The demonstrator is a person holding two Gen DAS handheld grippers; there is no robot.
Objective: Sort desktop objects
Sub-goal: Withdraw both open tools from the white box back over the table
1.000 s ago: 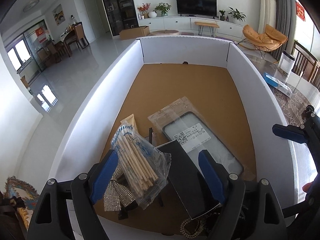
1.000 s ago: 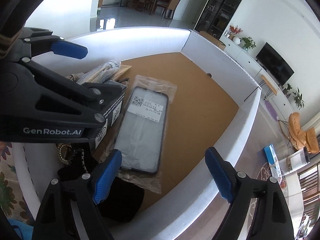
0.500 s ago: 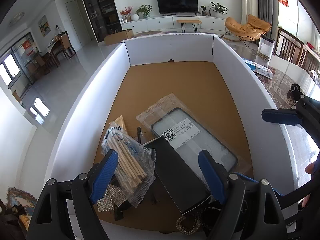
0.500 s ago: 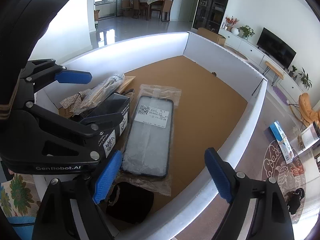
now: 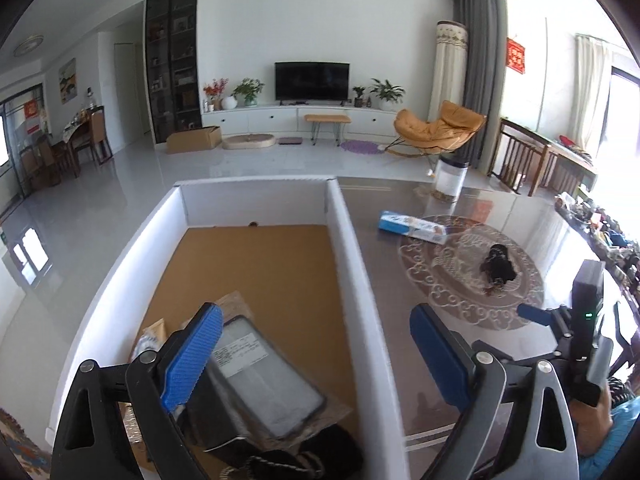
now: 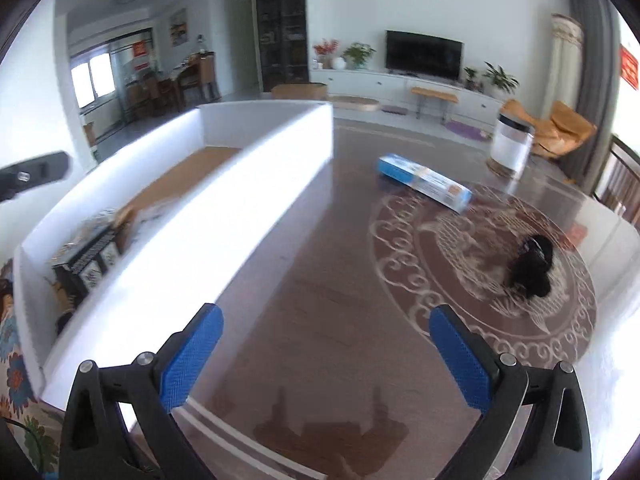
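Ahead of my right tool lies the dark glossy desk with its pale round pattern. A blue and white carton lies far ahead of it, a small black bundle sits ahead and to its right on the pattern, and a white canister stands beyond both. To the left of this tool runs the long white wall of the sorting box, which stands between it and the things already inside.

My left tool hangs over that same wall, one pad over the box's cork floor, the other over the desk. Beneath its left pad lies a phone screen in a clear bag, resting partly on a black box, with a beaded chain at the near edge.

Both tools are spread wide with nothing between the blue pads. The right tool is tilted down at the bare desk, close enough to cast a shadow there. Off to the right of my left tool, the right tool's black body shows, held in my hand.
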